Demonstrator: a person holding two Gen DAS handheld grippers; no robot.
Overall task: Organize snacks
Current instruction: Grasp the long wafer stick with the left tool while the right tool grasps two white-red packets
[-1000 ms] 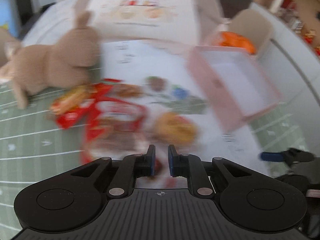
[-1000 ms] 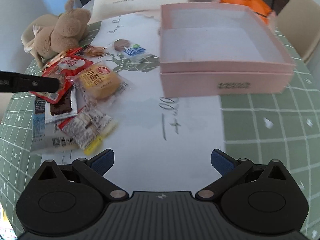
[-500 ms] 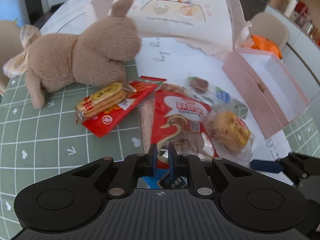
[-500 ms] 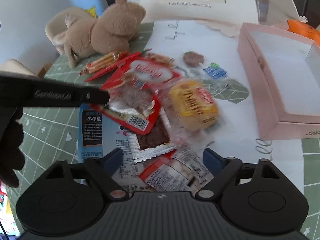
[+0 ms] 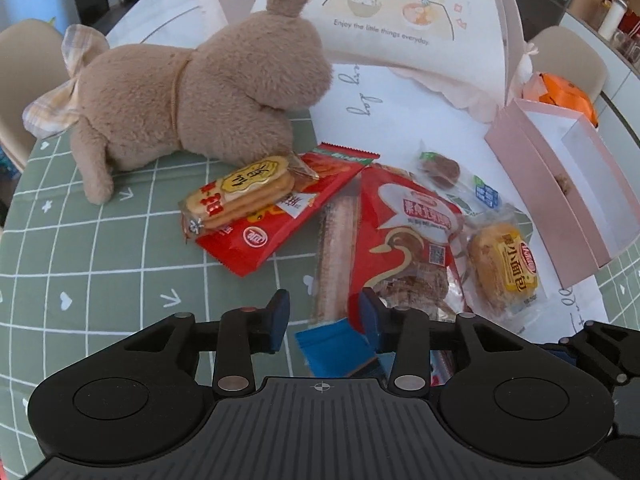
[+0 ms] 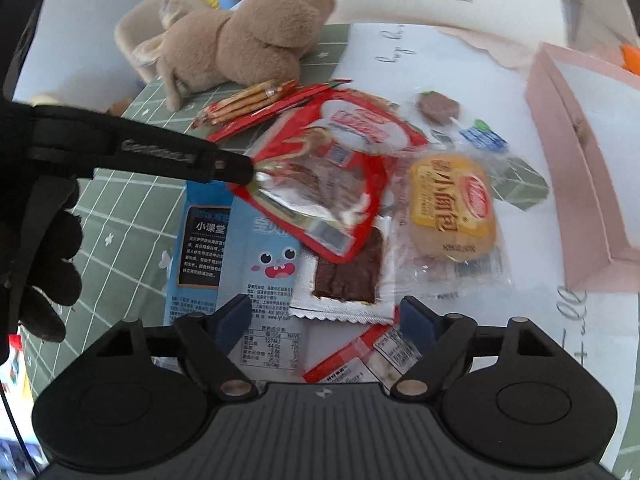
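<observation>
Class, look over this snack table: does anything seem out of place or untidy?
Yes. A plush rabbit, no snack, lies beside the packets. The snacks sit in an overlapping heap, the red packet askew across others, while the pink box looks empty.

The right gripper (image 6: 322, 318) hangs over a pile of snacks, jaws closing with nothing pressed between them; below lie a brown bar in a clear wrapper (image 6: 347, 270) and a blue packet (image 6: 240, 248). The left gripper (image 6: 246, 172) (held by a dark-gloved hand (image 6: 44, 264)) reaches the edge of a red pouch (image 6: 320, 184). A yellow bun (image 6: 452, 208) lies beside a pink box (image 6: 576, 160); a plush rabbit (image 6: 248, 36) sits behind.
</observation>
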